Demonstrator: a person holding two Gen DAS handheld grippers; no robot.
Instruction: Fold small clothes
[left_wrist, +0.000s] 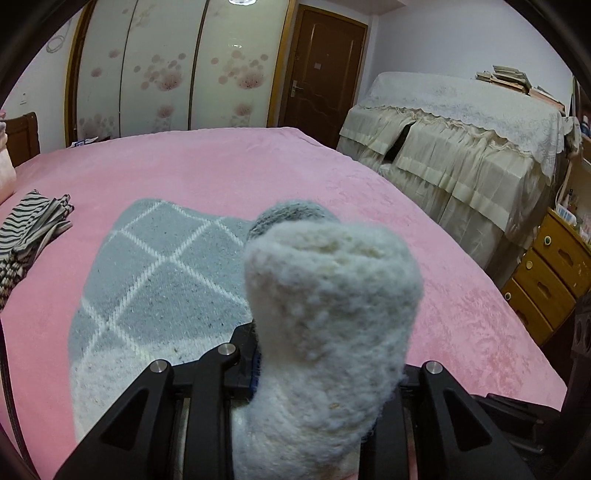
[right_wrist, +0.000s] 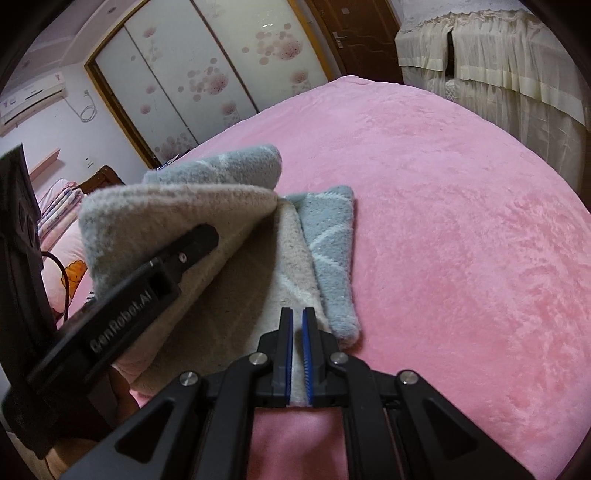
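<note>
Stripes come first on my far left: a folded striped garment (left_wrist: 29, 229) lies on the pink bedspread (left_wrist: 258, 170), well apart from my work. Next to it, nearer the middle, the grey fleece cloth (left_wrist: 155, 266) with its white diamond lines spreads flat on the bed, its cream underside showing toward me. My left claw (left_wrist: 317, 354) is clamped on a thick roll of that same cloth; the cream fold bulges up between the fingers and hides most of them, so I see only the black linkage on either side. From my right wrist, that left tool shows as a black bar at the left, with the cloth's lifted edge draped over it and curled back above the part that lies flat. Further right, my right claw (right_wrist: 297, 350) is pinched nearly together on the cloth's near cream edge, blue pads (right_wrist: 290, 354) pressing a thin layer between them. Beyond that, bare pink bedspread runs to the right, with a cream-draped piece of furniture (right_wrist: 498, 62) behind it.
</note>
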